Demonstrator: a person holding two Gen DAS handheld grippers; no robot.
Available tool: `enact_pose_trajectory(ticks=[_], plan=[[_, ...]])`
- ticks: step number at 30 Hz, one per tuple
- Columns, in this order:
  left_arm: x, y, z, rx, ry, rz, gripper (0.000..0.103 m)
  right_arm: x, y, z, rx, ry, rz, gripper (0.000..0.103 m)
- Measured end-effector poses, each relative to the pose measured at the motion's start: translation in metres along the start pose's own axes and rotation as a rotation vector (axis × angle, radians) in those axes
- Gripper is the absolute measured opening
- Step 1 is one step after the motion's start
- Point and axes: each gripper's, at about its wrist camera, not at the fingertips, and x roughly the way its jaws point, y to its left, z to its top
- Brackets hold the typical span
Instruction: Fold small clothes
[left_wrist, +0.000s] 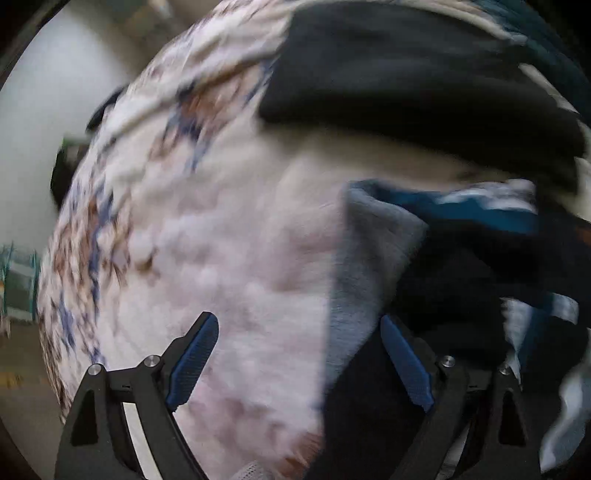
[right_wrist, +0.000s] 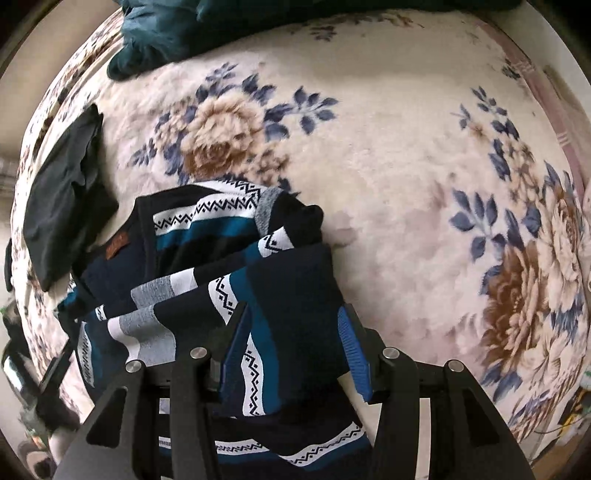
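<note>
While your right claw (right_wrist: 291, 347) stands wide astride the knitted, zigzag-banded navy sweater (right_wrist: 207, 258), bunched on the plush floral blanket (right_wrist: 388, 166), your left claw (left_wrist: 299, 354) gapes wide, empty, a dark folded garment (right_wrist: 62, 199) beside the sweater.

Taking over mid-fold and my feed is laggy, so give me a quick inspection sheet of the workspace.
Surface: floral plush blanket, cream with blue and brown flowers.
Job's things: patterned sweater lying partly folded at the left; its navy fold lies between the right gripper's fingers.
Clutter: dark grey garment left of the sweater; teal garment at the far edge.
Grippers: left gripper open over blanket and sweater edge, view blurred; right gripper open.
Cables: nothing seen.
Surroundings: blurred, unclear.
</note>
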Motion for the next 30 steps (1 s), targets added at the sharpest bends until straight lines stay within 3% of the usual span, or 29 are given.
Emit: enact_pose_trajectory(ticks=[2,7,9,10,11,14,16,18,20,21,25,26,28,29,30], plan=[[0.005,0.016,0.004,-0.057,0.004,0.012,0.091,0.004,0.001,0.001,-0.003,-0.002,-0.011,0.052],[0.006,0.025,0.006,-0.071,0.008,0.037,0.091,0.029,0.000,0.003,-0.030,0.047,-0.038,0.052],[0.007,0.025,0.005,-0.057,0.004,0.046,0.091,0.038,0.001,0.000,-0.043,0.062,-0.043,0.039],[0.008,0.025,0.005,-0.052,0.002,0.049,0.091,0.037,0.000,-0.001,-0.037,0.036,-0.051,0.016],[0.009,0.024,0.005,-0.050,0.004,0.052,0.091,0.036,-0.002,-0.001,-0.029,0.013,-0.065,0.014],[0.002,0.028,0.013,-0.063,0.005,0.045,0.091,0.034,-0.010,0.004,0.021,0.005,-0.081,0.014],[-0.018,0.030,0.016,-0.045,-0.042,0.034,0.091,0.026,-0.001,0.006,-0.023,0.018,-0.105,0.018],[-0.050,0.018,0.016,0.008,-0.117,0.003,0.091,0.005,0.018,0.006,-0.101,-0.029,-0.152,0.033],[-0.067,0.000,0.018,0.085,-0.147,-0.018,0.091,-0.017,0.047,0.003,-0.204,-0.090,-0.093,0.052],[-0.069,-0.014,0.020,0.137,-0.134,-0.044,0.091,-0.020,0.061,0.001,-0.257,-0.086,-0.055,0.056],[-0.034,-0.063,0.022,0.344,-0.031,-0.073,0.089,0.024,0.139,-0.005,-0.520,0.112,0.070,0.059],[-0.023,-0.076,0.020,0.408,-0.005,-0.061,0.088,0.037,0.157,-0.006,-0.567,0.139,0.060,0.059],[-0.014,-0.087,0.016,0.485,-0.031,-0.058,0.086,0.065,0.185,-0.013,-0.664,0.179,0.013,0.059],[-0.015,-0.087,0.016,0.501,-0.051,-0.072,0.076,0.074,0.194,-0.016,-0.697,0.199,0.008,0.056],[-0.017,-0.087,0.015,0.512,-0.068,-0.095,0.052,0.079,0.200,-0.018,-0.720,0.202,0.003,0.050]])
